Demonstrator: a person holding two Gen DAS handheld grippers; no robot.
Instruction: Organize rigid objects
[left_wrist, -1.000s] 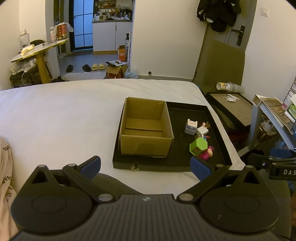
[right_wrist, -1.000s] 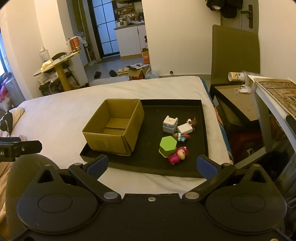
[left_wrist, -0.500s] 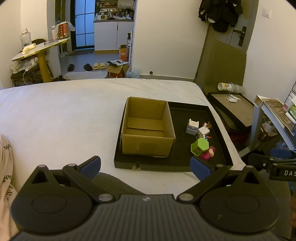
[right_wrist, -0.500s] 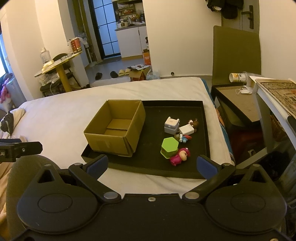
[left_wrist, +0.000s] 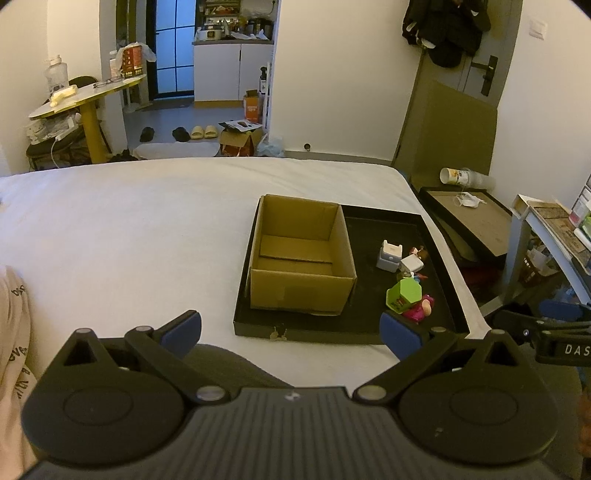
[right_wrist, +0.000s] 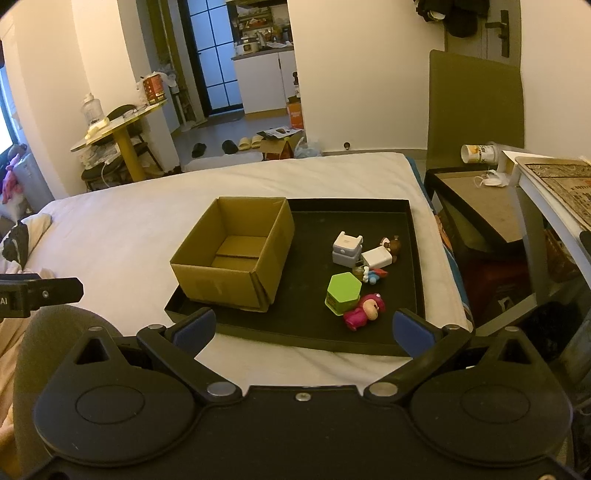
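I am holding both grippers low over the near edge of a white bed, and over the last second both views are drifting slightly closer to the black tray (right_wrist: 413, 258); nothing on it is moving. The left gripper (left_wrist: 291, 328) is spread wide and carrying nothing. The right gripper (right_wrist: 303, 328) is likewise wide apart and empty.

On the left half of the tray the open cardboard box (right_wrist: 236, 254) is sitting empty. On the right half, well apart from both grippers, a small cluster is lying: a green hexagonal box (right_wrist: 343, 291) touching a pink figurine (right_wrist: 364, 310), with a grey-white cube (right_wrist: 347, 249), a white block (right_wrist: 376, 257) and small figures just behind.

I judge the sorting has not begun; this is only the approach.
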